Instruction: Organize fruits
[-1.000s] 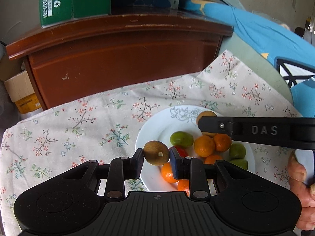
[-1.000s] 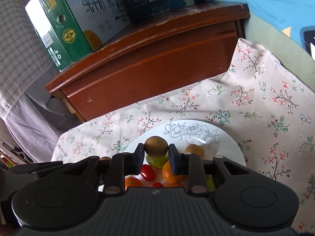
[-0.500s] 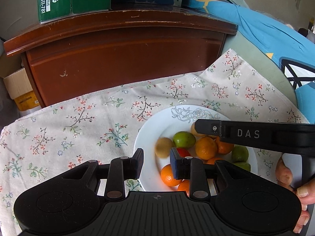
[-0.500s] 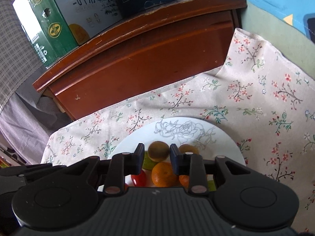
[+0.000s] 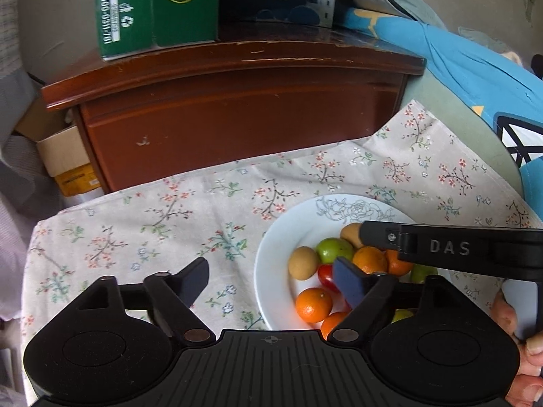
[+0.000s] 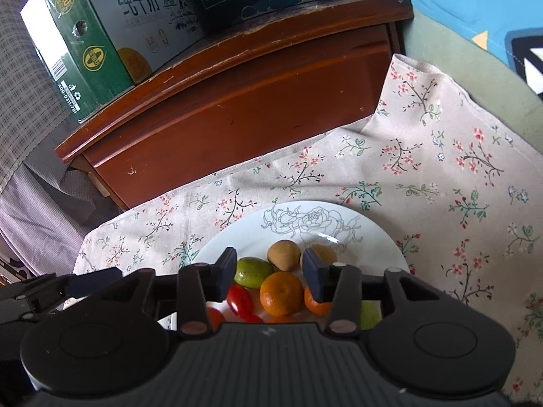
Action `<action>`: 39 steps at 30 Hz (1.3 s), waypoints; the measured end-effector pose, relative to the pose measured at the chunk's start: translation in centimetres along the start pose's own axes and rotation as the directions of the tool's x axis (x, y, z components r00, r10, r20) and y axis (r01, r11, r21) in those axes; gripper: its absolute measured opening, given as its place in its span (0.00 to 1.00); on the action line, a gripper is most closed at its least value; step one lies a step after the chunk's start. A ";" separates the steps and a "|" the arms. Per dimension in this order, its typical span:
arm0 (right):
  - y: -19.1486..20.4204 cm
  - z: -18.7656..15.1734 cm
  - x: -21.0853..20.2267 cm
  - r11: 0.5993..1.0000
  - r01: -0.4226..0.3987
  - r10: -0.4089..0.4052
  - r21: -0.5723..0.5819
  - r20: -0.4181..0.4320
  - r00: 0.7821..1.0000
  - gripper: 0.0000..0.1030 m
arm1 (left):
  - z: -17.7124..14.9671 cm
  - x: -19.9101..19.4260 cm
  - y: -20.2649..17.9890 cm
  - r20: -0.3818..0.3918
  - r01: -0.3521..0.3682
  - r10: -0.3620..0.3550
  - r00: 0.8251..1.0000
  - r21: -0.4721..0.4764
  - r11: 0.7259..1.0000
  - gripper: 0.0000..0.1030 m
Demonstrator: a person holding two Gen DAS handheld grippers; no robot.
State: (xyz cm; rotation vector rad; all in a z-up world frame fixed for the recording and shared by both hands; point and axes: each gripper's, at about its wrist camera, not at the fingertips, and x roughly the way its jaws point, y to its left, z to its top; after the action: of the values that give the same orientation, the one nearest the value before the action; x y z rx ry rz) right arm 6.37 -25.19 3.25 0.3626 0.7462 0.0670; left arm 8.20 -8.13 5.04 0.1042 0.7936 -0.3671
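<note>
A white plate (image 5: 271,271) with a rose drawing sits on a floral cloth and holds several fruits: oranges (image 5: 314,304), a green fruit (image 5: 334,249), red tomatoes (image 5: 326,276) and brown kiwis (image 5: 303,262). My left gripper (image 5: 271,279) is open and empty, low over the plate's left rim. My right gripper (image 6: 269,273) is open and empty above the fruit pile, over a kiwi (image 6: 283,255), an orange (image 6: 281,293) and a green fruit (image 6: 254,271). The plate also shows in the right wrist view (image 6: 237,237). The right gripper's finger (image 5: 441,247) crosses the left wrist view.
The floral cloth (image 5: 169,220) covers the table. A brown wooden cabinet (image 5: 237,118) stands close behind, with green and blue cartons (image 5: 156,6) on top. A blue cushion (image 5: 475,68) lies at the right. A cardboard box (image 5: 64,159) sits at the left.
Both grippers let their kiwis go onto the plate and opened wide. The left gripper has shifted left of the fruit pile.
</note>
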 end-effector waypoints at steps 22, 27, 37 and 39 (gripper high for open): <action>0.8 -1.7 -6.7 0.989 0.139 -0.138 0.049 -0.013 0.990 0.69 | -0.6 -4.8 0.4 -0.027 -0.083 0.082 0.996 -0.031 0.996 0.88; 1.2 -2.5 -8.1 0.987 0.147 -0.146 0.057 -0.022 0.989 0.74 | -1.3 -5.9 0.6 -0.033 -0.098 0.097 0.995 -0.046 0.994 0.91; 2.2 -4.5 -9.2 0.981 0.192 -0.191 0.014 -0.061 0.980 0.82 | -2.8 -6.6 0.5 -0.074 -0.129 0.125 0.989 -0.057 0.990 0.91; 2.1 -4.8 -9.4 0.980 0.199 -0.197 0.020 -0.070 0.978 0.84 | -3.1 -6.7 0.3 -0.083 -0.131 0.126 0.989 -0.059 0.990 0.92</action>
State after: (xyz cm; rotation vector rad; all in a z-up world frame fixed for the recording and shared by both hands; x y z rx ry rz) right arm -3.63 -23.50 6.83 0.3114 0.8481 -0.1191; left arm 1.98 -5.24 7.63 0.1093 0.8719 -0.2157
